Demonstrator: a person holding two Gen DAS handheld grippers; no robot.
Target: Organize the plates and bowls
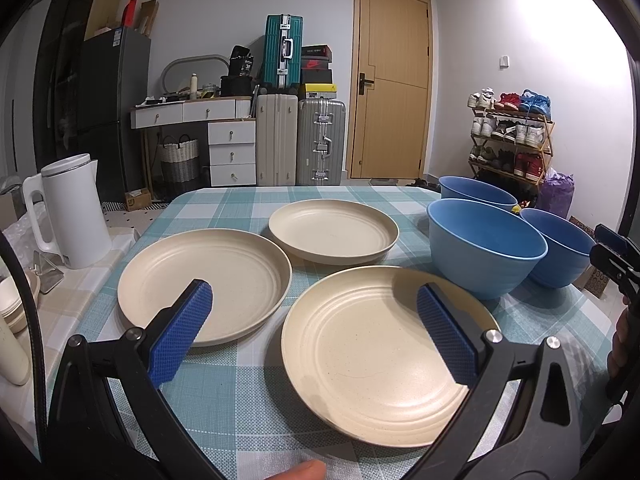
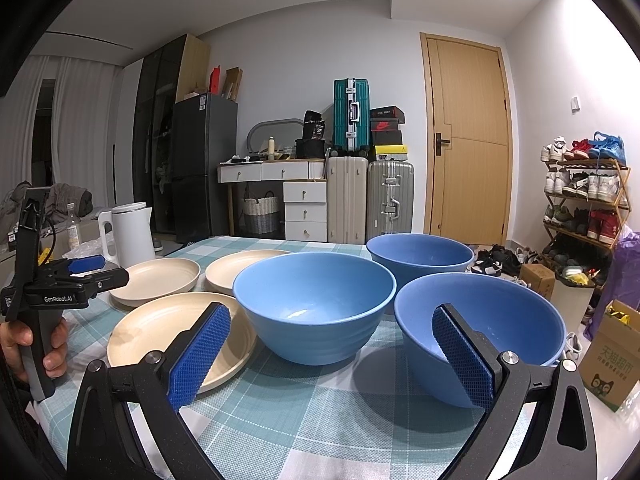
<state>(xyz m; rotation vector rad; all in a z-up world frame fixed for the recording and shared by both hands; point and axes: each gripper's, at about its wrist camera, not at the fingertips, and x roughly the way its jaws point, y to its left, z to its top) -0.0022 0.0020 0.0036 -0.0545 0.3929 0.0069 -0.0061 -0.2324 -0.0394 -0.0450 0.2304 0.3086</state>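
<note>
Three cream plates lie apart on the checked tablecloth [image 1: 224, 408]: a near one [image 1: 380, 360], a left one [image 1: 200, 280] and a far one [image 1: 332, 232]. Three blue bowls stand to their right: a middle one [image 1: 484, 244], a far one [image 1: 476, 192] and a right one [image 1: 560, 244]. My left gripper [image 1: 314, 300] is open and empty above the near and left plates. My right gripper [image 2: 332, 328] is open and empty, in front of the middle bowl [image 2: 316, 304] and the right bowl [image 2: 516, 320]. The left gripper [image 2: 86, 266] also shows in the right wrist view.
A white kettle [image 1: 72, 212] stands on a side surface left of the table, with stacked cream dishes [image 1: 12, 304] near it. Beyond the table are suitcases [image 1: 300, 140], a drawer unit, a door and a shoe rack [image 1: 512, 136]. A cardboard box [image 2: 608, 356] sits on the floor at right.
</note>
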